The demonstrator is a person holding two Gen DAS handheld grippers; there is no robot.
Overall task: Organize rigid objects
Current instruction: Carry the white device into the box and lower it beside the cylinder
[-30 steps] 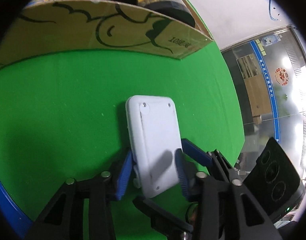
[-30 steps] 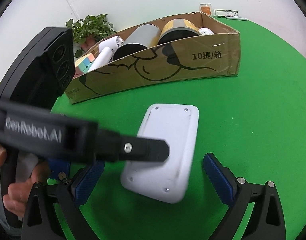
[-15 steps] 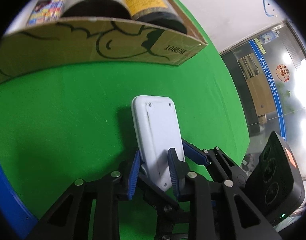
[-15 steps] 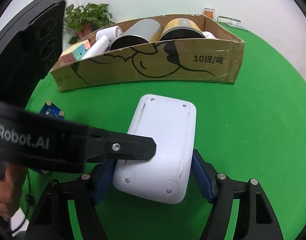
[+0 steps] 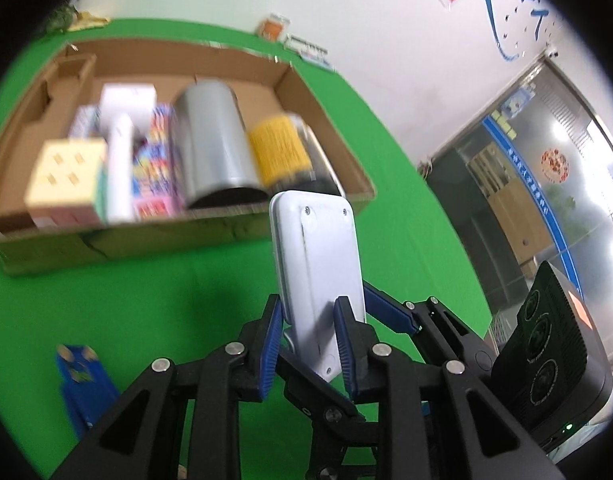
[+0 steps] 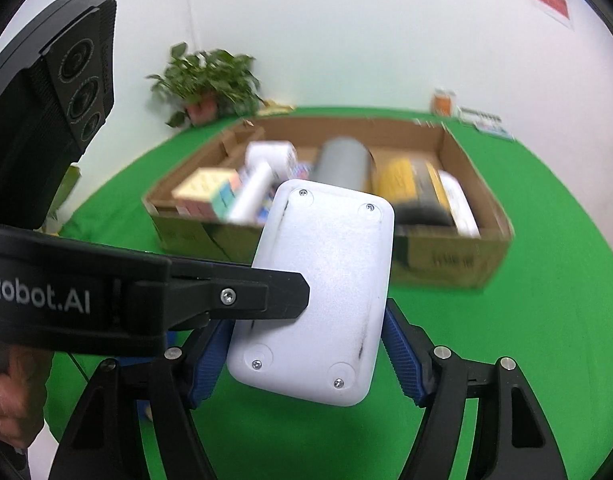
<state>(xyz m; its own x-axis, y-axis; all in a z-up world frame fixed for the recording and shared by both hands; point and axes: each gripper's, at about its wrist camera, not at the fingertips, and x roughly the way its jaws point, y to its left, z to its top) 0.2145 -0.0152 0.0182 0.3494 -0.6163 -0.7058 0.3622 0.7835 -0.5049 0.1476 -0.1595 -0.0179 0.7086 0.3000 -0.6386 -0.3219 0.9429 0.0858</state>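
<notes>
A white rounded rectangular device (image 5: 318,256) (image 6: 326,280), back side with screws showing, hangs above the green table (image 5: 106,300). My left gripper (image 5: 308,320) is shut on its thin sides near the lower end; one black finger of it crosses the right wrist view (image 6: 234,296). My right gripper (image 6: 306,344) is shut across the device's width, its blue pads (image 6: 398,344) pressing both long edges. Beyond the device lies an open cardboard box (image 5: 146,236) (image 6: 438,256).
The box holds a grey cylinder (image 5: 214,152), a yellow can (image 5: 278,152), a pastel cube (image 5: 66,176) and a white handled item (image 5: 120,160). A small blue board (image 5: 80,368) lies on the table at left. A potted plant (image 6: 206,80) stands by the wall.
Both grippers closed on the white device and lifted it off the table. The views rose, so the inside of the box now shows from above.
</notes>
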